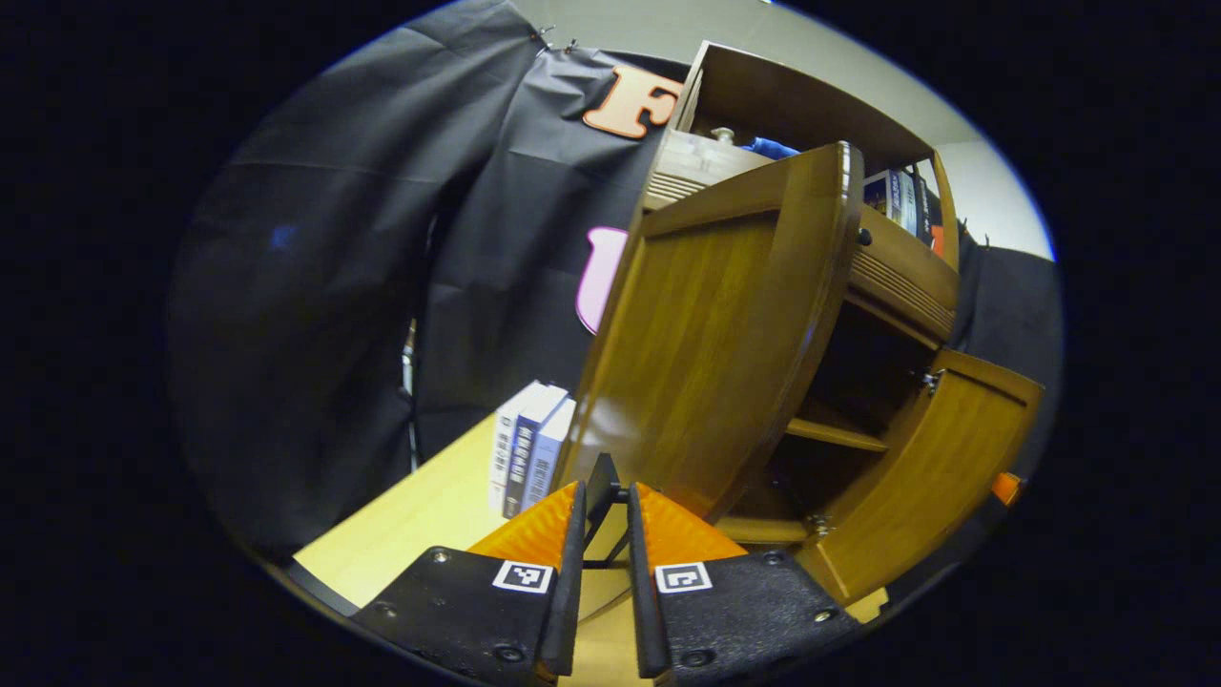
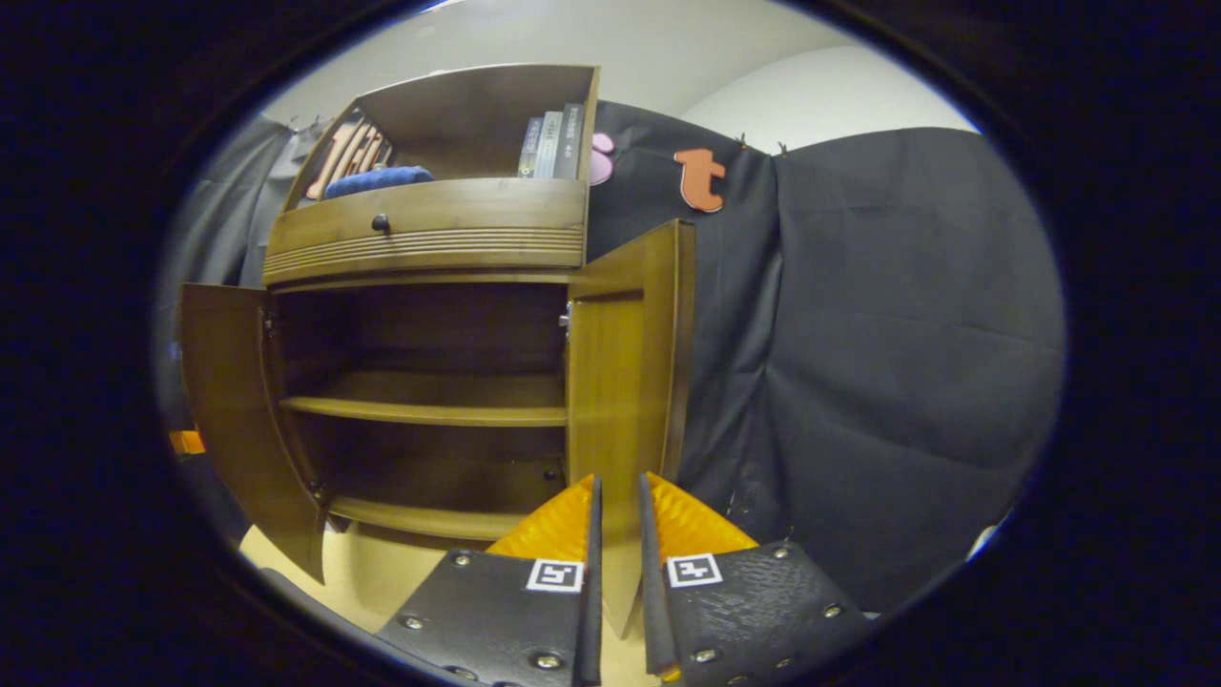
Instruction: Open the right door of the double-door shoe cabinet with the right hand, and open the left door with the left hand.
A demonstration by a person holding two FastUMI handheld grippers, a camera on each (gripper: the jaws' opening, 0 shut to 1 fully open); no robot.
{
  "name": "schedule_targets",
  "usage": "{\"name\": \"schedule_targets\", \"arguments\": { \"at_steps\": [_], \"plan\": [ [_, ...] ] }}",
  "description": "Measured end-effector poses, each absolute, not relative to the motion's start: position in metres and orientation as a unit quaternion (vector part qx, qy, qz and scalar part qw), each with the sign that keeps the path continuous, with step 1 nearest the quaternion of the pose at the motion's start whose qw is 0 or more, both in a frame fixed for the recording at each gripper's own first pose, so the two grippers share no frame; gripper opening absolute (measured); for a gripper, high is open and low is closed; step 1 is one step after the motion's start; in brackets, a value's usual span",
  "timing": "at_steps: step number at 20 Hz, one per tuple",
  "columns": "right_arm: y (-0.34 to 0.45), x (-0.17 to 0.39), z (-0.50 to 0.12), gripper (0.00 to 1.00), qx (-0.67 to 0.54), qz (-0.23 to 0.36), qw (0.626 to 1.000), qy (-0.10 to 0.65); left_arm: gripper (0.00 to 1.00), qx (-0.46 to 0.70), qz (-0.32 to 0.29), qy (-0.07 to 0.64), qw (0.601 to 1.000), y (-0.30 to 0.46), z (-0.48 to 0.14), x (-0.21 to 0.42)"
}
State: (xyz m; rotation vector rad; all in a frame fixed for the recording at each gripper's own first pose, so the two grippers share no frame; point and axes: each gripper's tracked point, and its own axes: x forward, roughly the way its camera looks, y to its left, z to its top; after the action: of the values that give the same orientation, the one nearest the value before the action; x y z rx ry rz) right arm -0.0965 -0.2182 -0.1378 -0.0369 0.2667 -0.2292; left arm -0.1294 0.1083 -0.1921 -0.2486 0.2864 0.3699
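Both doors of the brown wooden double-door shoe cabinet (image 2: 429, 248) are swung open already, and it sits on a pale yellow tabletop (image 1: 420, 515).

In the left gripper view the left gripper (image 1: 609, 496) has its fingers pulled close with just a slim gap, and a thin dark bit sits in that gap right at the bottom edge of the curved wooden left door (image 1: 715, 334). Whether they actually pinch it, I can't tell. That door fills 12 o'clock above the tips; the wooden right door (image 1: 916, 477) hangs open out at 3 o'clock.

In the right gripper view the right gripper (image 2: 618, 496) is nearly pressed together too, with the edge of the right door (image 2: 620, 363) standing in line with the gap at 12 o'clock. Grip or no grip, can't tell. The left door (image 2: 229, 410) is at 9 o'clock.

Three upright white and blue books (image 1: 529, 448) stand at 11 o'clock by the left gripper; spine writing is too small to read. Fingers carry small square black-and-white marker tags (image 2: 556, 574).
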Motion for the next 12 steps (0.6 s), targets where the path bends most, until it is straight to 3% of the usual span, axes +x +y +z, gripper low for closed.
{"name": "schedule_targets", "arguments": {
  "at_steps": [1, 2, 3, 7, 8, 10, 11, 12],
  "plan": [
    [-0.214, -0.095, -0.14, 0.18, -0.017, -0.108, 0.985, 0.133, 0.12, -0.103, 0.195, 0.139, 0.965, 0.119, -0.189, -0.132],
    [-0.209, -0.092, -0.14, 0.18, -0.017, -0.102, 0.986, 0.134, 0.1, -0.096, 0.199, 0.135, 0.966, 0.121, -0.182, -0.131],
    [-0.206, -0.091, -0.141, 0.18, -0.015, -0.097, 0.986, 0.135, 0.19, -0.099, 0.198, 0.13, 0.967, 0.124, -0.178, -0.13],
    [-0.195, -0.092, -0.143, 0.18, -0.005, -0.086, 0.987, 0.135, 0.19, -0.12, 0.206, 0.118, 0.964, 0.134, -0.171, -0.13],
    [-0.193, -0.092, -0.144, 0.18, -0.004, -0.084, 0.987, 0.136, 0.1, -0.121, 0.205, 0.115, 0.964, 0.134, -0.169, -0.129],
    [-0.191, -0.09, -0.145, 0.18, -0.005, -0.08, 0.987, 0.138, 0.1, -0.114, 0.207, 0.118, 0.965, 0.136, -0.169, -0.13],
    [-0.189, -0.09, -0.146, 0.18, -0.004, -0.079, 0.987, 0.138, 0.19, -0.108, 0.208, 0.118, 0.965, 0.139, -0.17, -0.131],
    [-0.189, -0.09, -0.146, 0.18, -0.003, -0.077, 0.987, 0.138, 0.1, -0.105, 0.208, 0.12, 0.965, 0.14, -0.169, -0.132]
  ]
}}
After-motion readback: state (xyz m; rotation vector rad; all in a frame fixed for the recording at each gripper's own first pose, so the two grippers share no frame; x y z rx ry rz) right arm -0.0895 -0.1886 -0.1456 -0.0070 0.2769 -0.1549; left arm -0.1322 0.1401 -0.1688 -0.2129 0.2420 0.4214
